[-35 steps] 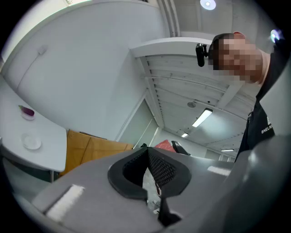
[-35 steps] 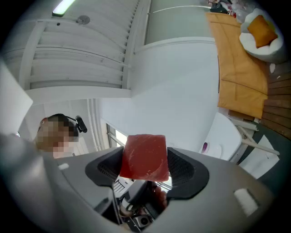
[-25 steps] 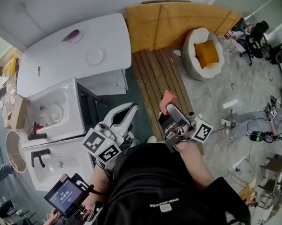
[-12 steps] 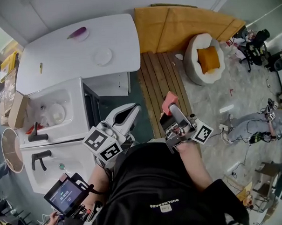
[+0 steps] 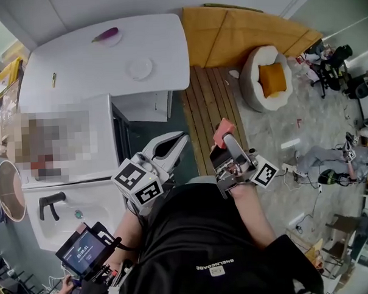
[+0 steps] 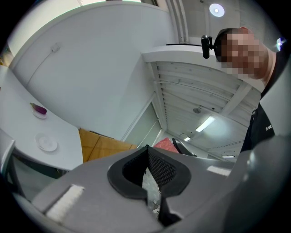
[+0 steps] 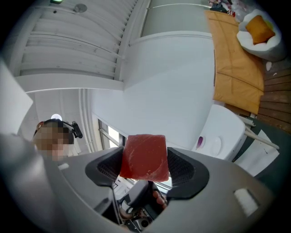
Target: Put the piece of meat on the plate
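Note:
The piece of meat [image 5: 222, 131], a red cube [image 7: 144, 159], is clamped between the pads of my right gripper [image 5: 224, 137] [image 7: 144, 163], which is held in the air over the wooden floor. The small white plate [image 5: 140, 68] [image 7: 215, 145] [image 6: 47, 142] lies on the white table [image 5: 77, 69], far ahead and to the left of both grippers. My left gripper [image 5: 179, 139] [image 6: 146, 149] hangs beside the right one with its tips together and nothing between them. From the left gripper view the meat [image 6: 163, 145] shows just past the jaws.
A purple vegetable [image 5: 108, 35] lies on a dish at the table's far side. A white sink counter [image 5: 87, 172] with a black tap [image 5: 49, 206] stands at left. Wooden slats [image 5: 209, 105], a white beanbag with an orange cushion [image 5: 272, 77] and a person's handheld screen [image 5: 85, 251] surround me.
Both grippers have drifted forward toward the white table, which now sits nearer in the head view. The meat stays in the right gripper's hold.

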